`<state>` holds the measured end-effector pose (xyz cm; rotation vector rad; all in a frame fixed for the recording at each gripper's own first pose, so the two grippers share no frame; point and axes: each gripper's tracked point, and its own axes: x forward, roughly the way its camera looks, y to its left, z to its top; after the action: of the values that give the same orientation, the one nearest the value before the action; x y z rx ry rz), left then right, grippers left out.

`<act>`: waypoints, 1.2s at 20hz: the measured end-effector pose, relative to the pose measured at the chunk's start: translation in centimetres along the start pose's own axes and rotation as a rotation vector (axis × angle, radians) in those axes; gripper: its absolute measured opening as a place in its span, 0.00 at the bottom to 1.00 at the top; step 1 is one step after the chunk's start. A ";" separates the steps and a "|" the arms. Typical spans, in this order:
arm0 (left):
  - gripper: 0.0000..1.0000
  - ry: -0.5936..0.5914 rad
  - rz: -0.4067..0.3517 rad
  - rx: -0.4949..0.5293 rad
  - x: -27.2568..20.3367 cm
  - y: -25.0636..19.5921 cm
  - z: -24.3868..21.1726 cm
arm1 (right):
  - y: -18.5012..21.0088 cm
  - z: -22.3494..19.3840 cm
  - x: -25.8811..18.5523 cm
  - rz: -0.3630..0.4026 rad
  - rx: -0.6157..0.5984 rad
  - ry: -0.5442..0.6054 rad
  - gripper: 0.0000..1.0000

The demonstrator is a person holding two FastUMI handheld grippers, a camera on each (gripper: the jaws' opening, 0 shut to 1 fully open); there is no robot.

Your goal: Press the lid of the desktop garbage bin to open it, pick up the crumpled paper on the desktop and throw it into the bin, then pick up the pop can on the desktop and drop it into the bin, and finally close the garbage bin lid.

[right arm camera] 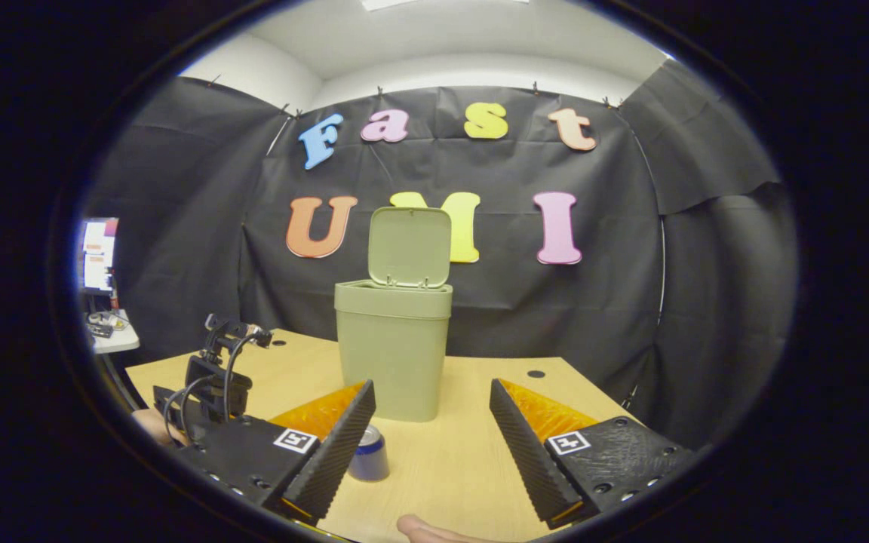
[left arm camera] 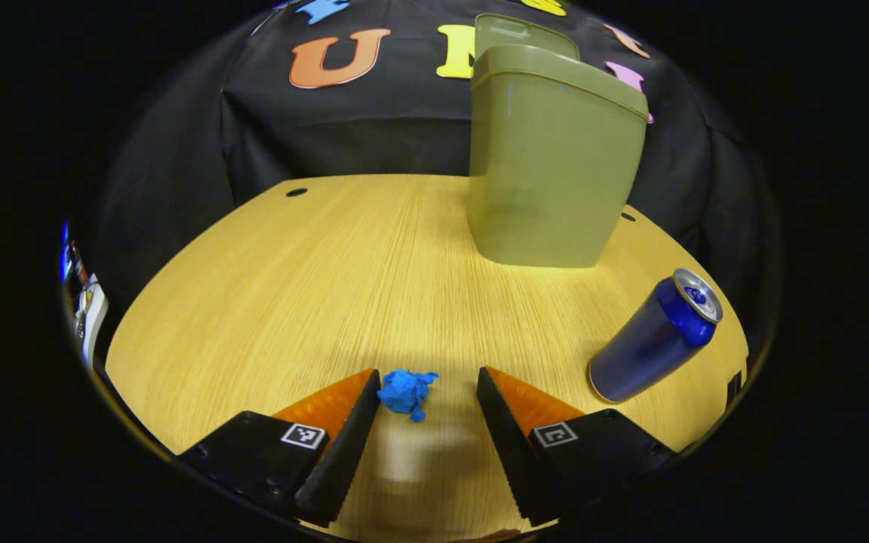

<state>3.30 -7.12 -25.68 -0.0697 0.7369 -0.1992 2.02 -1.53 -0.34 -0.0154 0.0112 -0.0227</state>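
Two open grippers over a wooden desktop (left arm camera: 268,286), lid (right arm camera: 410,247) of the green garbage bin (left arm camera: 555,173) already standing upright behind its mouth. Left gripper (left arm camera: 428,392) low over the table, fingers spread wide, blue crumpled paper (left arm camera: 406,393) lying on the wood between them and just beside the left-hand fingertip (left arm camera: 368,388), well clear of the other. Nothing gripped yet. Blue pop can (left arm camera: 653,339) upright on the desktop off to that gripper's right, near the bin's base, apart from the paper. Right gripper (right arm camera: 432,422) held higher and farther back, released and empty, facing the bin front on, the can's top (right arm camera: 369,451) showing just beside its left-hand finger.

Likely step in hand: picking up the paper. Best done by shifting the left gripper slightly toward the wad so as to centre it between the fingers, sinking until the tips almost meet the wood, then closing gently and fully, since so small and soft a wad could slip out or be pushed aside by the nearer finger. After that, a straight lift, a carry above the bin's rim clear of the can, and release only over the open mouth.
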 end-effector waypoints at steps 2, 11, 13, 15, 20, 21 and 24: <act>0.76 -0.014 0.018 0.023 0.4 0.4 -0.1 | -0.5 0.3 -0.1 -0.015 -0.002 -0.012 0.95; 0.38 -0.027 0.014 -0.033 0.5 1.3 0.5 | 0.1 -0.5 0.2 0.000 0.026 0.021 0.95; 0.36 -0.030 0.012 -0.030 0.5 1.3 0.5 | 0.6 -0.6 0.3 0.012 0.024 0.028 0.95; 0.35 -0.050 0.025 -0.021 0.5 1.7 1.0 | 0.7 -1.0 0.4 0.012 0.022 0.035 0.95; 0.34 -0.127 0.042 -0.014 -0.9 2.2 2.8 | 2.6 -2.7 1.6 0.022 0.088 0.063 0.92; 0.34 -0.138 0.048 -0.008 -1.4 2.3 3.1 | 2.8 -3.0 1.9 0.011 0.095 0.055 0.98; 0.34 -0.200 0.062 0.012 -3.2 2.4 4.7 | 3.9 -3.4 2.9 0.000 0.121 0.019 0.95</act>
<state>4.54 -4.12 -20.44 -0.0540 0.5381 -0.1349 4.96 2.25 -3.88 0.1058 0.0284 -0.0238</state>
